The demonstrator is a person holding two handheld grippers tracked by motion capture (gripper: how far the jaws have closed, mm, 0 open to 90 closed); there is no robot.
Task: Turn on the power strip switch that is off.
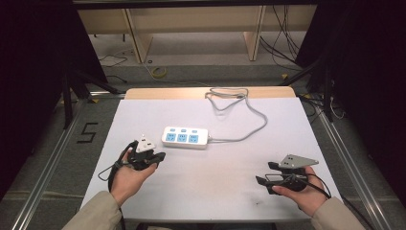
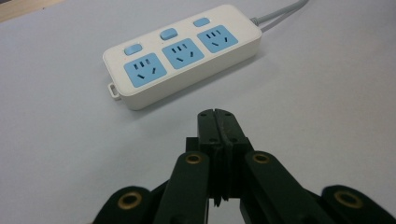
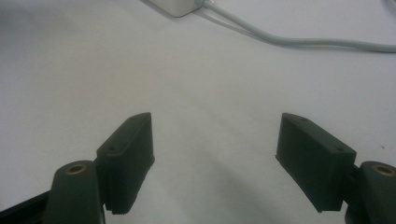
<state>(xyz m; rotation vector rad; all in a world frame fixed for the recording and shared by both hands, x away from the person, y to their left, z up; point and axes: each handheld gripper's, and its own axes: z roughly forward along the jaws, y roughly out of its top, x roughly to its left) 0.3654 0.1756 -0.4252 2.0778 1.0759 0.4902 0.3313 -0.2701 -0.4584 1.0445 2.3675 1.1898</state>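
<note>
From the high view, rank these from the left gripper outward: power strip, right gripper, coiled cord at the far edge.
1. Power strip, just ahead and to its right.
2. Right gripper, across the table's near side.
3. Coiled cord, at the far edge.

Measured from the left gripper.

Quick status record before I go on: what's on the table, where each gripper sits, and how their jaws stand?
surface: white table
object: white three-socket power strip with blue faces, far-centre, flat
switches: three blue buttons beside the sockets
cable: grey cord runs from the strip's right end to the far edge, coiled there
left gripper: jaws pressed together, empty, pointing at the strip
right gripper: jaws wide apart, empty, over bare table
contact: neither gripper touches the strip
</note>
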